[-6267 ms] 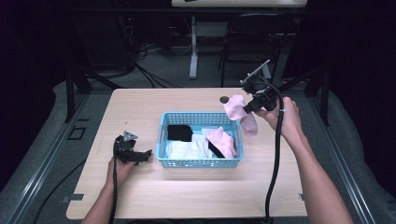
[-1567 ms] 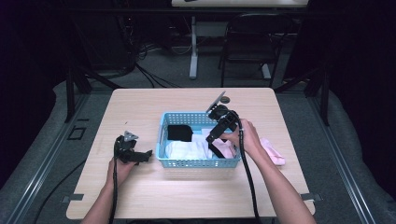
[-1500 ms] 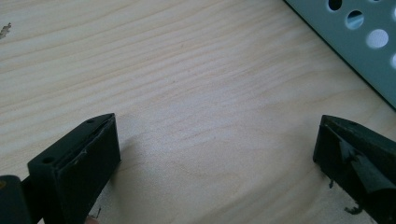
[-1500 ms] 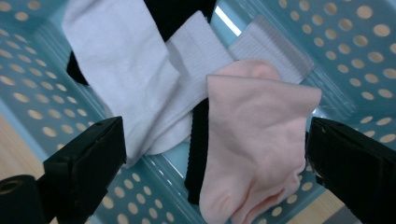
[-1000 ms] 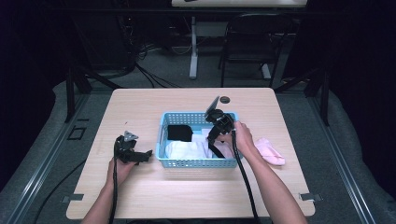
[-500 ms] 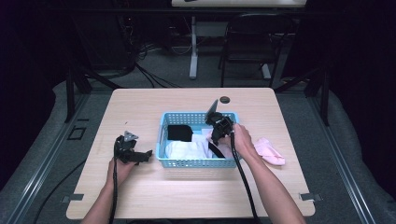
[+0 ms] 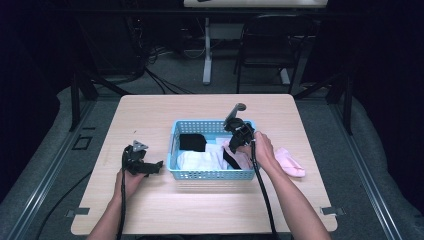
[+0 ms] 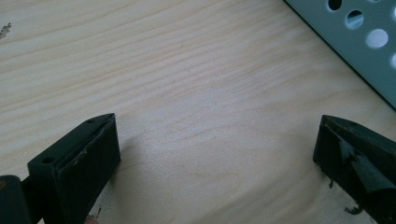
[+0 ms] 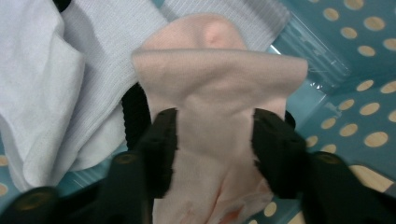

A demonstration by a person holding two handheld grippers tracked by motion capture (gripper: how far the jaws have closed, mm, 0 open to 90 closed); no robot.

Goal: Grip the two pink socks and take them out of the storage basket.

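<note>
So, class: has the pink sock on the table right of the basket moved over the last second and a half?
No. The pink sock lies at the same spot on the table, just right of the blue basket.

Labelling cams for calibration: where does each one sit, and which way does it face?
High view: above the near table edge, looking forward and down; both forearms, left gripper, right gripper.
Left gripper view: along its open jaws at bare table, basket wall.
Right gripper view: down into the basket, jaws astride the pink sock.
Shared: basket, pink sock.
</note>
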